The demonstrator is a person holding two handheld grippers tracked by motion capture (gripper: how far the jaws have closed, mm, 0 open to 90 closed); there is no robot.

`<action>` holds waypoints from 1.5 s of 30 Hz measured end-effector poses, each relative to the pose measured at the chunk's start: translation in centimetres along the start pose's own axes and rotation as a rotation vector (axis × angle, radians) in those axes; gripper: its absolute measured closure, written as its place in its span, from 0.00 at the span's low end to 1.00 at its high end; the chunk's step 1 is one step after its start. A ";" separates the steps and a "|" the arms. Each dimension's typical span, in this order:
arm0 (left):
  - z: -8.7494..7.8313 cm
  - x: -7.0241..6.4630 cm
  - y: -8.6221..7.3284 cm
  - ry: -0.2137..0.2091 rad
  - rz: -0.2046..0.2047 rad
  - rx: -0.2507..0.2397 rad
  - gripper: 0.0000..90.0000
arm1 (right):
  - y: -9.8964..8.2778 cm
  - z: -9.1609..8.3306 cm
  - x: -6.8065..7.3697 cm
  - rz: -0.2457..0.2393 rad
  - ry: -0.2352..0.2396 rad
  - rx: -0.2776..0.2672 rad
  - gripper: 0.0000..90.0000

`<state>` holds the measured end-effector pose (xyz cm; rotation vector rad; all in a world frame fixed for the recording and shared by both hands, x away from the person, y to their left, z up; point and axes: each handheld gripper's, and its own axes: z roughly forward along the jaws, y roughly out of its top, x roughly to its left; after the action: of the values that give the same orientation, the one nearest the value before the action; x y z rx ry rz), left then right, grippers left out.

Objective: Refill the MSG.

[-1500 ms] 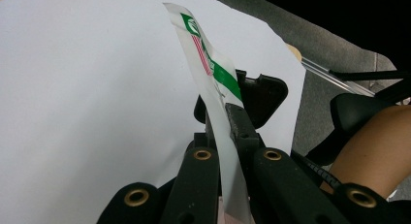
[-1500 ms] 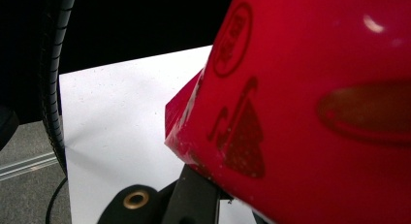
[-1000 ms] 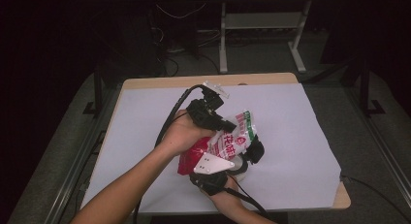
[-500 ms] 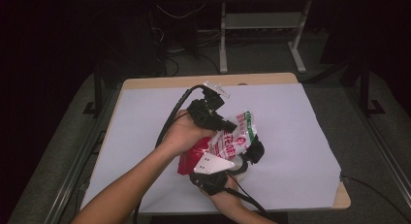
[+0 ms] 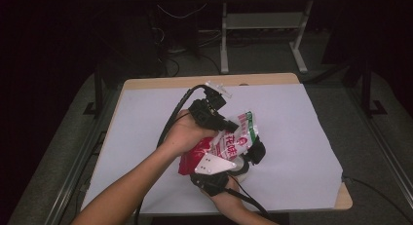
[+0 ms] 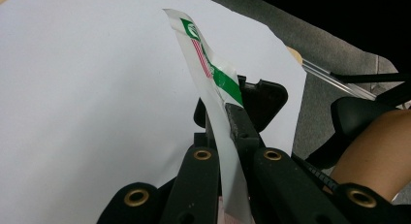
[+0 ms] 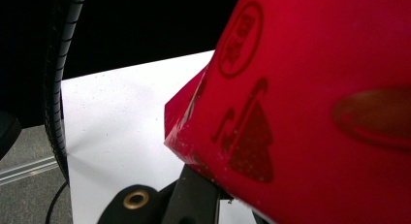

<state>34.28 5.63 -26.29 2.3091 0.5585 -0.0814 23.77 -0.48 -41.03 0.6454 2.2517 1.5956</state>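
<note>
This looks like a lab or recording room rather than a home. The desk (image 5: 292,113) is covered with plain white sheeting, the floor (image 5: 272,59) is grey carpet, loose cables (image 5: 175,49) trail beneath a white metal frame (image 5: 263,25) behind, and everything beyond sits in darkness.

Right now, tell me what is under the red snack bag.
The red snack bag is held above the white sheet covering the table, pinched by the left gripper and right gripper. The sheet directly beneath is hidden by the bag and hands.
</note>
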 end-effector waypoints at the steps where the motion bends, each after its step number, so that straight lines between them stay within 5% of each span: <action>1: 0.0 0.0 0.0 0.000 0.000 0.002 1.00 | 0.0 0.0 0.0 0.000 0.001 0.000 1.00; 45: 0.4 0.0 0.2 0.012 -0.008 0.002 1.00 | 0.1 0.1 0.2 0.003 0.011 -0.006 1.00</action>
<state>34.34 5.27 -26.43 2.3110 0.5746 -0.0723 23.70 -0.30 -40.94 0.6407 2.2538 1.6111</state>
